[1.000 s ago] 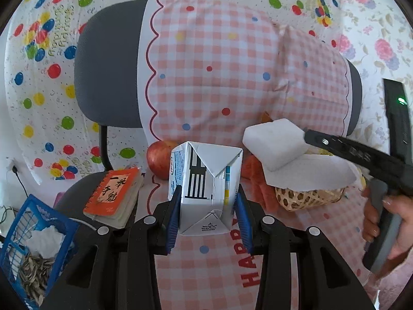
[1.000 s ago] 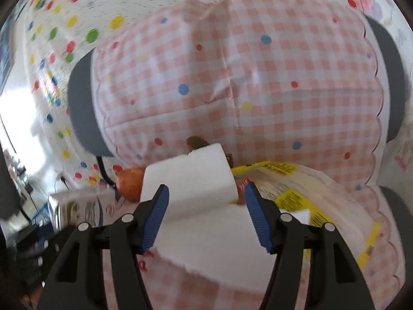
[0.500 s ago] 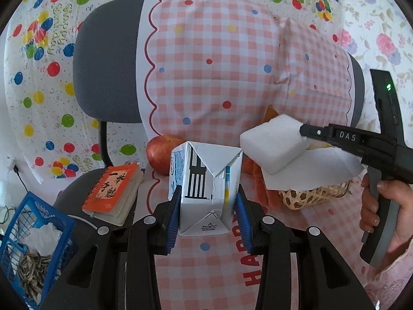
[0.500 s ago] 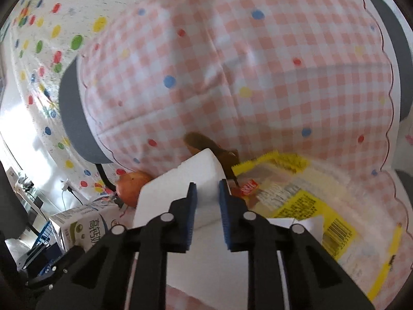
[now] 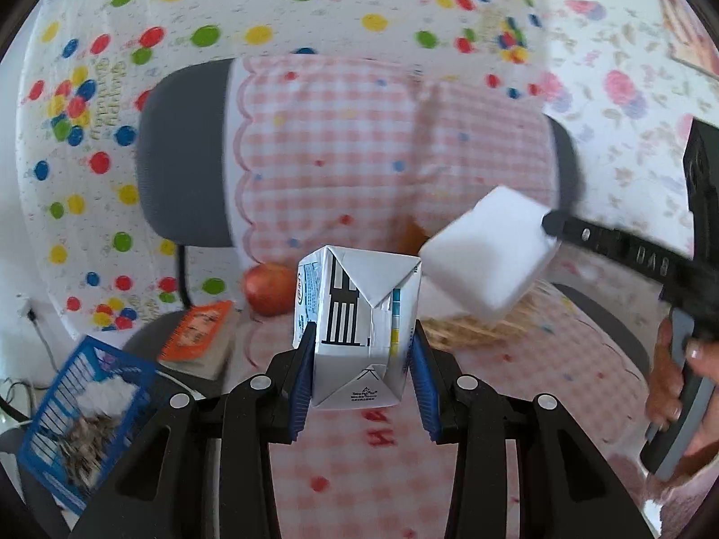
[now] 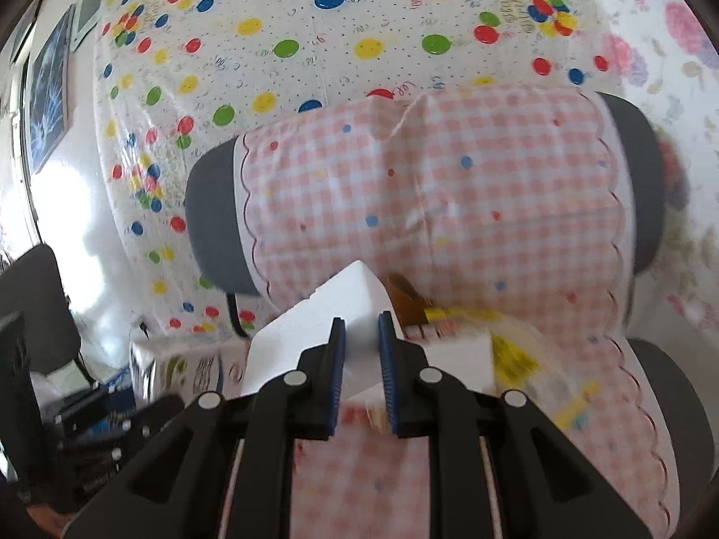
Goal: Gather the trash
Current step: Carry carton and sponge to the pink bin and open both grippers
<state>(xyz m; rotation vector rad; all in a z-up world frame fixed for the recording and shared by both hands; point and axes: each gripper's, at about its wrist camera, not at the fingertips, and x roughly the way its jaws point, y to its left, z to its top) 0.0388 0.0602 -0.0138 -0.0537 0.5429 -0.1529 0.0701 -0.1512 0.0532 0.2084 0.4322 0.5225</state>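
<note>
White foam, a light block (image 5: 487, 254), is pinched at its near corner between the blue pads of my right gripper (image 6: 361, 352), and it hangs clear of the checked cloth (image 5: 359, 440). My left gripper (image 5: 361, 359) is clamped on the milk carton (image 5: 359, 328), which stands upright between its pads, also lifted. So I judge both pieces of trash are picked up and I am in the carrying step. The blue basket (image 5: 76, 408) sits down and to the left of my left gripper, already holding shells and crumpled paper; it looks like the bin. Next I should swing left and down over its rim, carton first, then let go. The foam is held only by a corner, so I would move it gently.
</note>
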